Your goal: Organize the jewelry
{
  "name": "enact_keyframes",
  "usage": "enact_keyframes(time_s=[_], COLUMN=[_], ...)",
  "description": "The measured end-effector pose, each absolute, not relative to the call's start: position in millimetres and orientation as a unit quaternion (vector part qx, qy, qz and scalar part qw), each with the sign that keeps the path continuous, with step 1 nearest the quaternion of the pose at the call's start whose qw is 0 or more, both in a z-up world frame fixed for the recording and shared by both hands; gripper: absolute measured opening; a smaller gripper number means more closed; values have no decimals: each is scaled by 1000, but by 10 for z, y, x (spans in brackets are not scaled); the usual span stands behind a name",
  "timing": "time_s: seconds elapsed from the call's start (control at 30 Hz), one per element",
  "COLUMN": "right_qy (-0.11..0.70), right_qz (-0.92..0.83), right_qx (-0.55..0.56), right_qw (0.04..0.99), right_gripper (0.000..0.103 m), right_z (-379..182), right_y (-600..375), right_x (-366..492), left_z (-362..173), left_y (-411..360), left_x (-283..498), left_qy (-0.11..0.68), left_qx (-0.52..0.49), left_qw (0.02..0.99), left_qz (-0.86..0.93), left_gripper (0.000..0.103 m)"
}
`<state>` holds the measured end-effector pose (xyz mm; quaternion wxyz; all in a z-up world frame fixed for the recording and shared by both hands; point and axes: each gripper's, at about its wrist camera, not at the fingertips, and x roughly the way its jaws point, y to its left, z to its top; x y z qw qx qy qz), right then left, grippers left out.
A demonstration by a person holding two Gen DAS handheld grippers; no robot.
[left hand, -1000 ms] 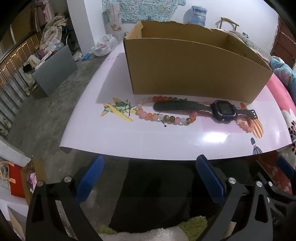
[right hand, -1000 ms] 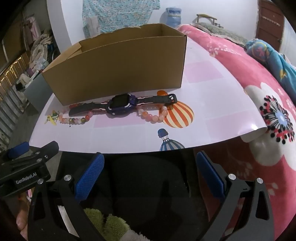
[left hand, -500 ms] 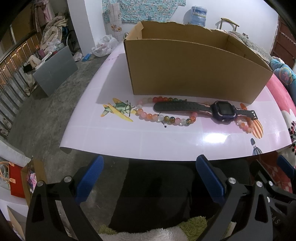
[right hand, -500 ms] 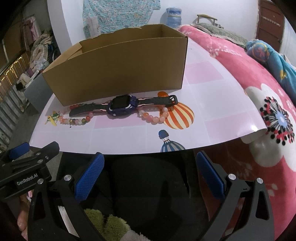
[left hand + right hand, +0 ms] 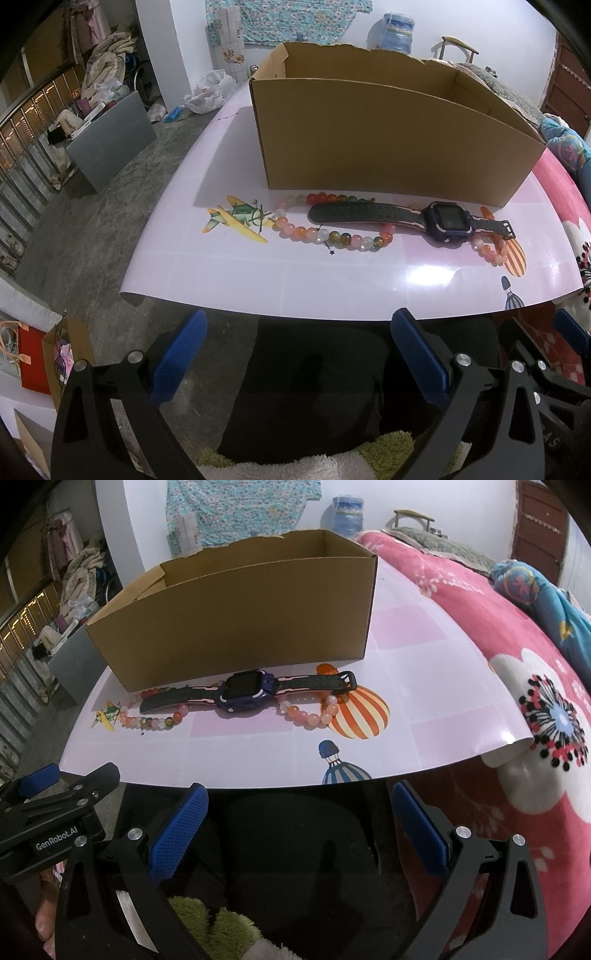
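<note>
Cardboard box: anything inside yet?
The cardboard box shows only bare inner walls; its near wall hides the floor, so can't confirm. Watch and both bead bracelets lie in front of it.

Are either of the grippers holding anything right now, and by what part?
Nothing is held. The left gripper and right gripper are both open and short of the mat; the watch and both bead bracelets lie untouched.

Watch (image 5: 445,223) is lying across bead bracelet (image 5: 328,234) before cardboard box (image 5: 388,136); left gripper (image 5: 295,354) is hovering wide apart, holding nothing.
</note>
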<state>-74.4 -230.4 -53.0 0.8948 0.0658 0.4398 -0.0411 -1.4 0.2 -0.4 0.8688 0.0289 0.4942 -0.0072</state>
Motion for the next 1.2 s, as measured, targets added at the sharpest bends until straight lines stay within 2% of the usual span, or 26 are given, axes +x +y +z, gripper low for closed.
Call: enact_keyframes(time_s=[1.2], right_qy=[437], right_qz=[-50], right_qx=[66], right_qw=[896], right_gripper=[95], right_z=[-513], right_y=[-2311], right_x=[-748], left_z=[-6], left_y=[33], left_x=[-28], left_qy=[493], left_qx=[28], left_qw=[870], left_qz=[-2], left_gripper=[99])
